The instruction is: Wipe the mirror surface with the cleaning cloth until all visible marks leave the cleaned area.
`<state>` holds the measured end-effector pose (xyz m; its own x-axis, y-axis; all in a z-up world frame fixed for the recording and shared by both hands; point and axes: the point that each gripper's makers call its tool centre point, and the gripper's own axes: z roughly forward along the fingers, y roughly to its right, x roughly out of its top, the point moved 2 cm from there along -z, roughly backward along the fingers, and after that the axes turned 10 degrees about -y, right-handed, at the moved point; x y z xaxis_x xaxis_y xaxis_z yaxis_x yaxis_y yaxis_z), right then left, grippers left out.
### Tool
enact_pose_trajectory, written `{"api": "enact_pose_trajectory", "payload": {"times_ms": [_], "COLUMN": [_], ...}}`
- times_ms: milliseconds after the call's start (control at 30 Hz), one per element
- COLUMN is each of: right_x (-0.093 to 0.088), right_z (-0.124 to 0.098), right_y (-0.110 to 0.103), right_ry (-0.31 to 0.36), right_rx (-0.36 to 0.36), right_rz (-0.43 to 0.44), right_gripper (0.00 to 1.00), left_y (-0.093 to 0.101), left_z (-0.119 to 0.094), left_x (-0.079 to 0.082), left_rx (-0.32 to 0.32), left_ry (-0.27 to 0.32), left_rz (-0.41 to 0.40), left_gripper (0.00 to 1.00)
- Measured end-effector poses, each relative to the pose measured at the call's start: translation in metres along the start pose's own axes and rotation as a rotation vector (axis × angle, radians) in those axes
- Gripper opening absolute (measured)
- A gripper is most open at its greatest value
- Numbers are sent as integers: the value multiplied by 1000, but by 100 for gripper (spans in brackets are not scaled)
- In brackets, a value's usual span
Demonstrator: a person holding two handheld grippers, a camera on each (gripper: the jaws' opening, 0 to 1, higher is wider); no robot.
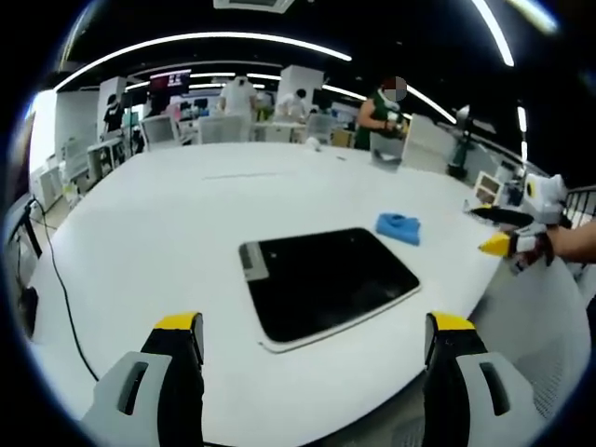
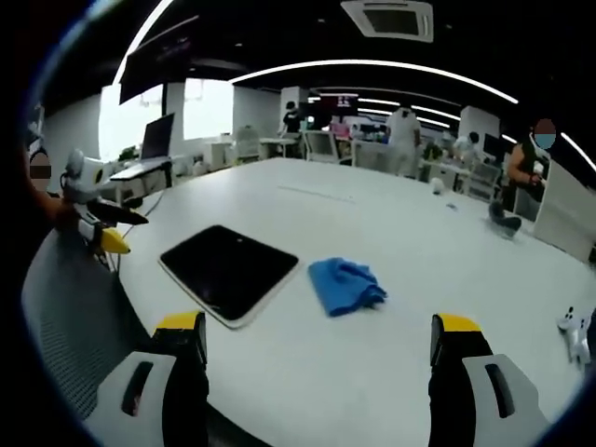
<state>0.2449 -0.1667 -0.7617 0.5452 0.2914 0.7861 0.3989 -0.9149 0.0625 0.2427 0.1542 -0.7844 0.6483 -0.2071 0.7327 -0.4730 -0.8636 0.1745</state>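
Mirror: flat on white table, dark face up for wiping. Blue cloth: crumpled just beside it, untouched. Left gripper and right gripper: jaws apart, empty, hovering short of the table edge.

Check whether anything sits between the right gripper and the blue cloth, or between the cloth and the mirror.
Nothing visible does. In the right gripper view, only bare white table lies between the open right gripper and the blue cloth. The cloth sits beside the dark mirror, apart from it, with a bare gap between them.
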Motion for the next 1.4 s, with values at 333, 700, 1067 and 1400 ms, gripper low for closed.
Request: {"api": "enact_pose_trajectory", "payload": {"times_ms": [333, 700, 1067, 1400], "right_x": [-8, -10, -11, -13], "right_z": [2, 0, -2, -1], "right_y": [-2, -2, 2, 2], "right_ry": [-34, -37, -36, -47], "right_rx": [16, 13, -7, -7], "right_rz": [-16, -29, -14, -21], "right_gripper": [100, 100, 100, 100], "left_y": [3, 4, 5, 7], "left_z": [0, 0, 0, -1], "left_x": [1, 1, 1, 0], "left_rx": [-5, -2, -7, -12], "left_ry": [1, -1, 1, 3], "left_rz": [-8, -7, -6, -1], "left_gripper": [99, 99, 99, 99]}}
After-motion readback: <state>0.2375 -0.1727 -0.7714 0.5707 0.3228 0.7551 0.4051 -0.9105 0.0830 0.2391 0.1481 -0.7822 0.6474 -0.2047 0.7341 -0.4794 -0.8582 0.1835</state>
